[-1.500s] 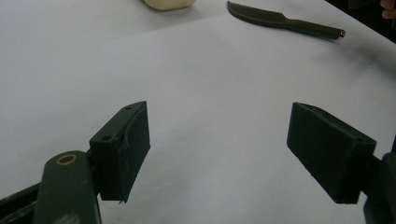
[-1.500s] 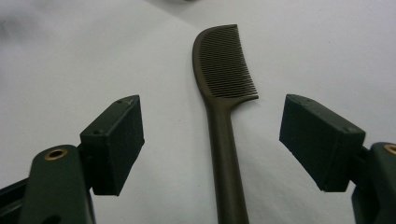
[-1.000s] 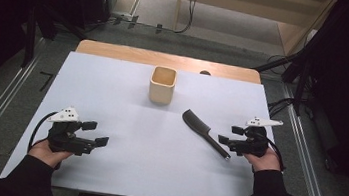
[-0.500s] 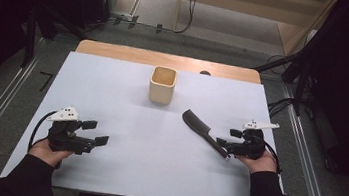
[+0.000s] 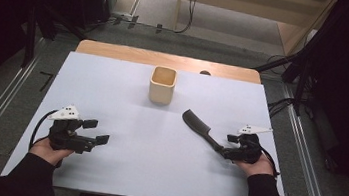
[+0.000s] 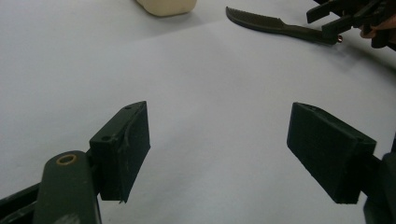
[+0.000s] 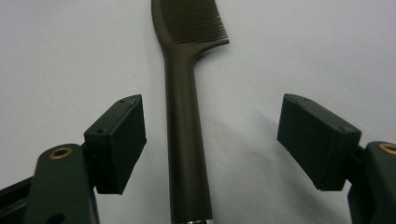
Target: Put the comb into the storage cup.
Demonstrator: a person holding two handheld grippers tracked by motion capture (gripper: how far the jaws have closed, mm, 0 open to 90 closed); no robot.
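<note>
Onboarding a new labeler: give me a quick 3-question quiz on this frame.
1. True or false: the right gripper is shut on the comb.
2. Which lies nearest the right gripper? A) the cup B) the comb's handle C) the left gripper
3. Fill in: in the right gripper view, the comb's handle lies ___ the two jaws.

Key
1. False: both jaws stand apart, with the handle lying on the table between them, closer to the left jaw in that view.
2. B
3. between
</note>
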